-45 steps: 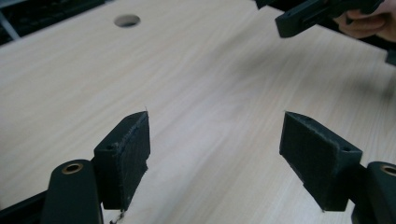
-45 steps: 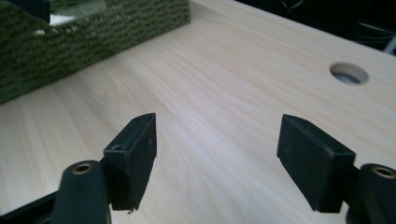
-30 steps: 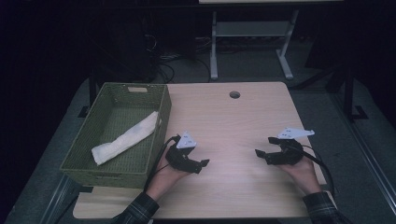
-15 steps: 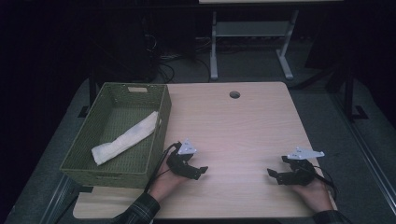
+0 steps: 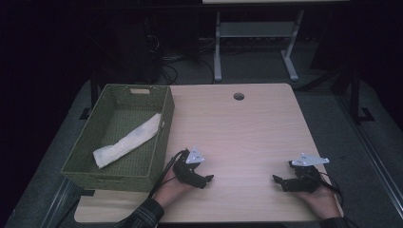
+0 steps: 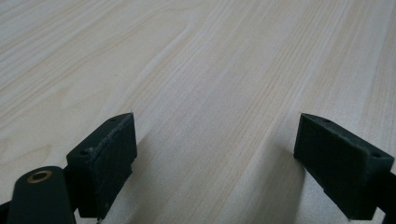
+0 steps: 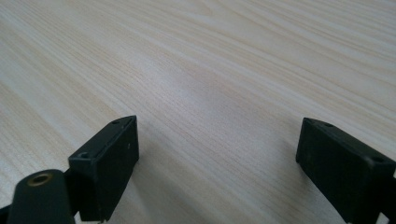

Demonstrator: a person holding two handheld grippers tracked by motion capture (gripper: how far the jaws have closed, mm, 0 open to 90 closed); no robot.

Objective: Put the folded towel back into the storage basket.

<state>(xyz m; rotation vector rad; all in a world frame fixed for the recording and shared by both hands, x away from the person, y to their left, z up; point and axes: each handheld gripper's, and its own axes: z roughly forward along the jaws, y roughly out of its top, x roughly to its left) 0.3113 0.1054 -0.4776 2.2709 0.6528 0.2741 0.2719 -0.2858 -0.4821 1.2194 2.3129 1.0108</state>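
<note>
Resting low on the near counter [image 5: 247, 128], the left tool [image 5: 205, 180] and right tool [image 5: 279, 181] gape wide and empty, likely parked; the white cloth [image 5: 127, 141] lies in the green basket [image 5: 167, 118] at far left.

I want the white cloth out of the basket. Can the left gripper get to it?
Probably yes. The left gripper sits beside the green basket, jaws open, and the white cloth lies uncovered inside; only the basket wall must be cleared.
</note>
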